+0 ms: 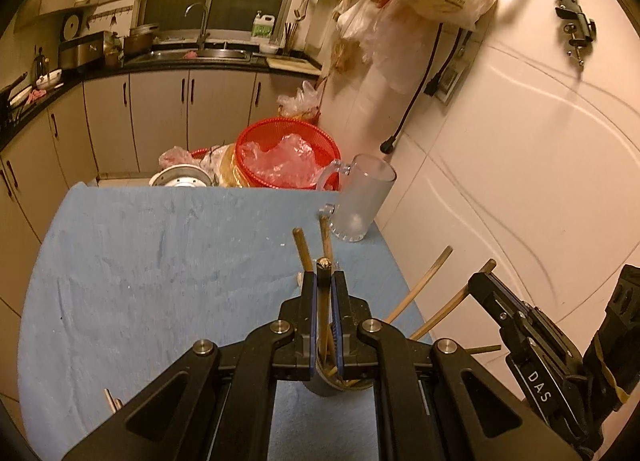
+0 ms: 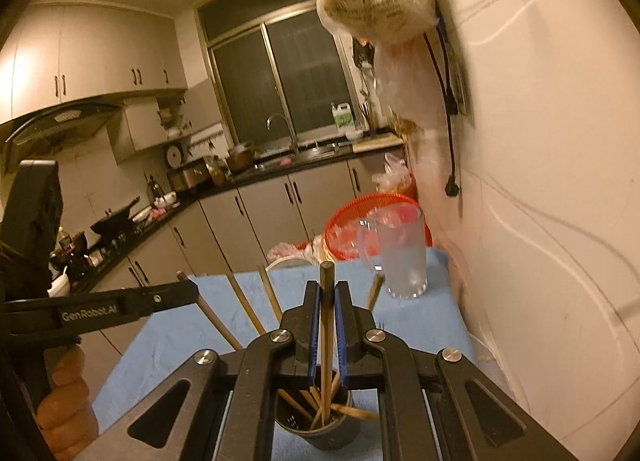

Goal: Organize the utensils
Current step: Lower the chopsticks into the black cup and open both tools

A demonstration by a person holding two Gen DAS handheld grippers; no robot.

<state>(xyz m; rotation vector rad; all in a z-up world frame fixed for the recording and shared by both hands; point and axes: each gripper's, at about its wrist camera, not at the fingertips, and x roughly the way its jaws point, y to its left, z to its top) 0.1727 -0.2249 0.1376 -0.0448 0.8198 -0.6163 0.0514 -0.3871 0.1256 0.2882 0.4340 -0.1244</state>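
Note:
A dark round utensil holder (image 2: 320,427) stands on the blue table cloth (image 1: 160,281), with several wooden chopsticks (image 2: 248,309) leaning out of it. My left gripper (image 1: 324,281) is shut on an upright chopstick (image 1: 323,265) whose lower end is in the holder (image 1: 324,381). My right gripper (image 2: 327,293) is shut on another upright chopstick (image 2: 326,273) standing in the same holder. The right gripper also shows at the right of the left wrist view (image 1: 520,325). The left gripper's finger (image 2: 132,301) shows at the left of the right wrist view.
A frosted glass mug (image 1: 360,201) stands at the cloth's far right corner by the wall. A red mesh basket (image 1: 288,153) and bags lie beyond the table's far edge. A metal utensil end (image 1: 112,401) lies at the near left. Kitchen counters run along the left and back.

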